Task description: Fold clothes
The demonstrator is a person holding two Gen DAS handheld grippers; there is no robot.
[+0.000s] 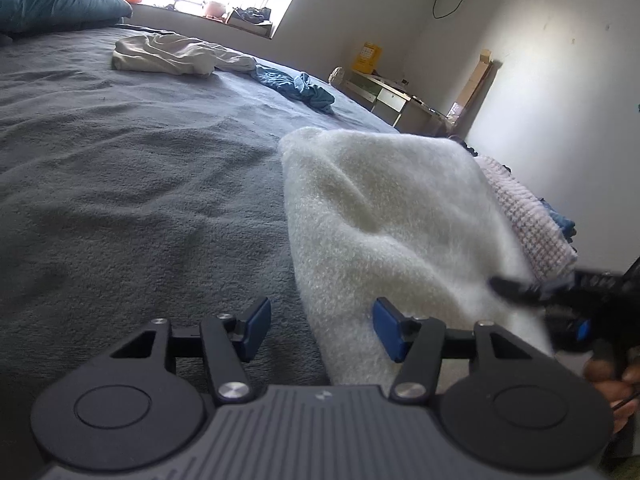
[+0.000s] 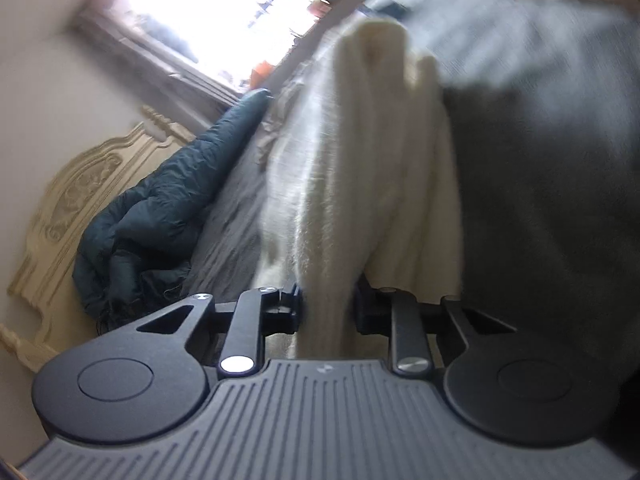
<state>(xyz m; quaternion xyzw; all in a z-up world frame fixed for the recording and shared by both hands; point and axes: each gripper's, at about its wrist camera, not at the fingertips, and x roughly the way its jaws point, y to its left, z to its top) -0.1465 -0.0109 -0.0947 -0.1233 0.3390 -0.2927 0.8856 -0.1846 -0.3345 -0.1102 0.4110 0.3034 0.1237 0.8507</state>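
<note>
right gripper (image 2: 328,308) is clamped on the fuzzy white garment (image 2: 372,184), which runs straight ahead; left gripper (image 1: 322,330) half open, empty, straddling its near edge

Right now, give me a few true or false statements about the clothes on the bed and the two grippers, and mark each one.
1. The right gripper is shut on the white fleece. True.
2. The left gripper clamps the fleece. False: it is open; one pad lies over the fleece edge, the other over the grey bedspread.
3. A blue garment lies crumpled far up the bed. True.
4. The cream garment is folded into a neat square. False: it lies rumpled.
5. A teal quilt sits by the headboard. True.
</note>
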